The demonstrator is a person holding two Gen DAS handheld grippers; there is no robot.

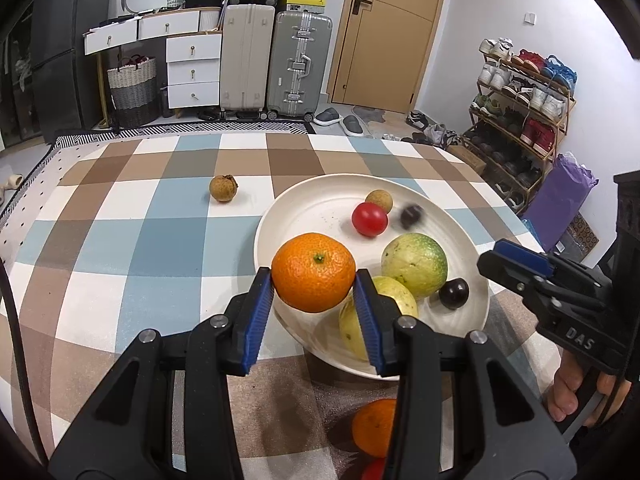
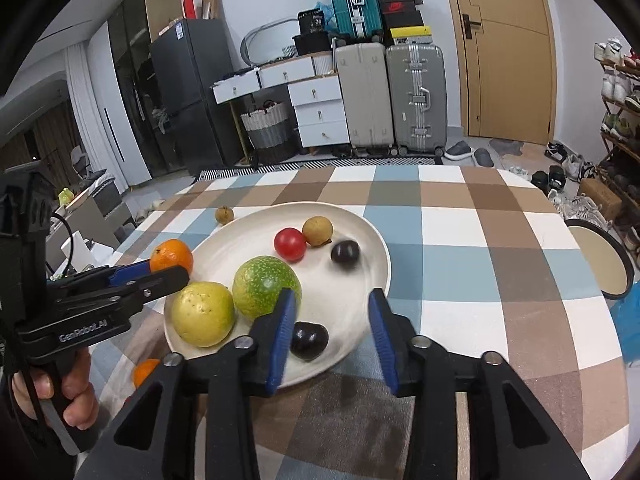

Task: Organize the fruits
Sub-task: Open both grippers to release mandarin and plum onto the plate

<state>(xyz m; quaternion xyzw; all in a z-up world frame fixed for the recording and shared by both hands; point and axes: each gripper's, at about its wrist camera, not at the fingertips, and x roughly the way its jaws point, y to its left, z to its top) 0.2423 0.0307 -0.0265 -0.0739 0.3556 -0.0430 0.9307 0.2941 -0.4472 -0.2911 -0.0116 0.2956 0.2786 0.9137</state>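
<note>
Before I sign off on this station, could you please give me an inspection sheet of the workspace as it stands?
Surface: checked blue, brown and white tablecloth.
Job's things: round white plate holds a red tomato, a tan longan, two dark plums, a green-yellow fruit and a yellow fruit; a brown longan and a second orange lie on the cloth.
Clutter: nothing seen.
Grippers: left tool shut on a round orange mandarin; right tool open over the plate.
Cables: black cable at the left edge.
Surroundings: suitcases, wooden door, shoe rack.
</note>
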